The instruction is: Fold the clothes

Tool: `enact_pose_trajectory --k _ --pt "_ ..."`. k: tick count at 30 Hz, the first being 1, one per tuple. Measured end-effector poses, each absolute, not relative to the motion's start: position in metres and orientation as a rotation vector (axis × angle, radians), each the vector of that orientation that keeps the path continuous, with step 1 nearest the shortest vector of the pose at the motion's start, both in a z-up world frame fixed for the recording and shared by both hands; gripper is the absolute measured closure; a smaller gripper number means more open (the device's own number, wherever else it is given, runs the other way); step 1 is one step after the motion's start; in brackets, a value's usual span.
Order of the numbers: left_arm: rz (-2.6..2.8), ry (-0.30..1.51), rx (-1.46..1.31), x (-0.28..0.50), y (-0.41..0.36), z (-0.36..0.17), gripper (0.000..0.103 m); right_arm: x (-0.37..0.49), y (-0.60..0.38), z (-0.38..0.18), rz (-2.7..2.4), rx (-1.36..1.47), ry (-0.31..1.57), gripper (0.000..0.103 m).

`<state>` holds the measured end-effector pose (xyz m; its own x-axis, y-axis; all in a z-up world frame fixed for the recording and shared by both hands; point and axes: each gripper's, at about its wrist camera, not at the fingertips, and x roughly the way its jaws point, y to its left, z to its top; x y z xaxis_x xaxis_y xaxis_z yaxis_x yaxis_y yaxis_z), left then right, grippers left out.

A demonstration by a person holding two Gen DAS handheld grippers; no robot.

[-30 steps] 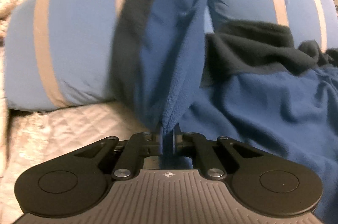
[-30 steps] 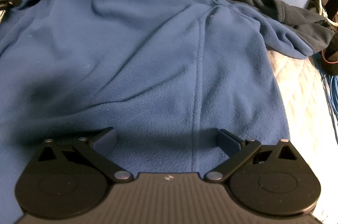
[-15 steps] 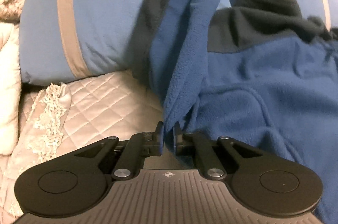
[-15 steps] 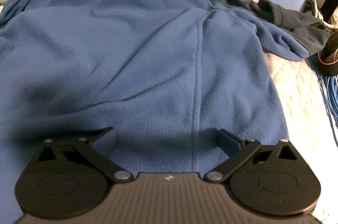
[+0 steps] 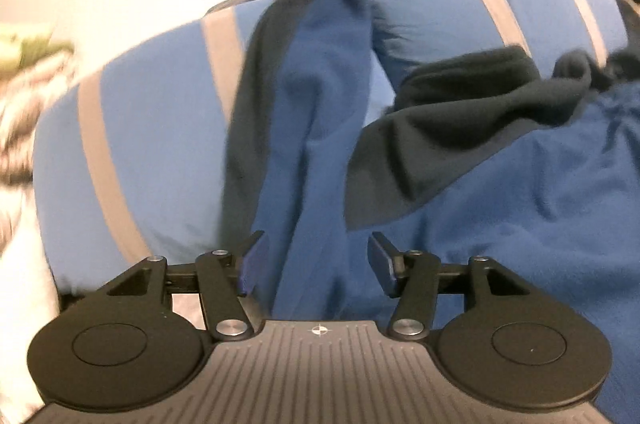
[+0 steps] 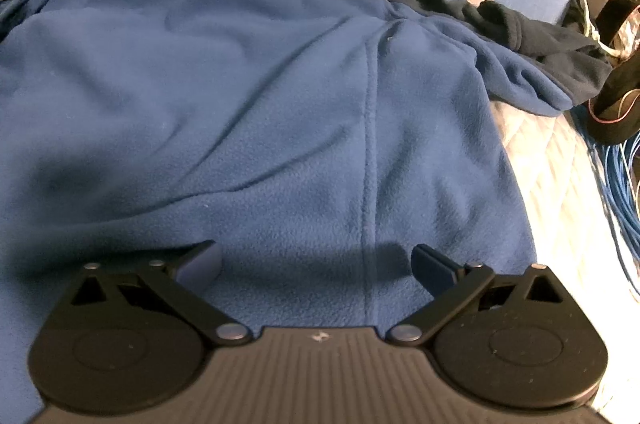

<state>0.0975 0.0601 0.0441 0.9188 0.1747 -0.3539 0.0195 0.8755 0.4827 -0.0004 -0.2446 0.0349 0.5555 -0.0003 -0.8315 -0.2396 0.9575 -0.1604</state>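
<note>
Left view motion-blurred, overexposed top-left; fisheye edges bend

Both the left gripper [image 5: 316,260] and right gripper [image 6: 316,266] share black ribbed housings, round side discs, silver pivot screws and blue-padded fingers [image 6: 200,264]

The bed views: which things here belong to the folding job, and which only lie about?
For the job:
- blue fleece jacket with dark navy collar
- its raised sleeve
- left gripper, open
- right gripper, open

Lying about:
- blue striped pillows
- quilted white bedcover
- blue cable bundle
</note>
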Motion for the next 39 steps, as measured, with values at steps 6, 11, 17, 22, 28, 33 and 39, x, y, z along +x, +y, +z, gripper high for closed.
enact_pose_trajectory --k 6,11,17,22,28,33,39 --pt "0.150 0.359 0.647 0.129 0.034 0.029 0.049 0.003 -0.242 0.036 0.135 -0.269 0.995 0.000" --pt "0.184 0.381 0.690 0.153 0.036 0.018 0.053 0.014 -0.243 0.035 0.135 -0.231 1.041 0.000" --pt "0.124 0.451 0.645 0.141 0.045 0.030 0.093 0.022 -0.239 0.036 0.131 -0.226 1.075 0.000" --pt "0.088 0.392 0.678 0.094 0.049 0.055 0.094 0.020 -0.239 0.035 0.137 -0.226 1.062 0.000" --pt "0.122 0.408 0.698 0.027 0.081 0.065 0.094 0.017 -0.240 0.035 0.149 -0.223 1.032 0.000" --pt "0.178 0.477 0.721 -0.006 0.116 0.054 0.093 0.013 -0.237 0.035 0.125 -0.220 1.018 0.000" --pt "0.227 0.578 0.758 -0.011 0.144 0.031 0.093 0.009 -0.232 0.034 0.112 -0.247 0.994 0.000"
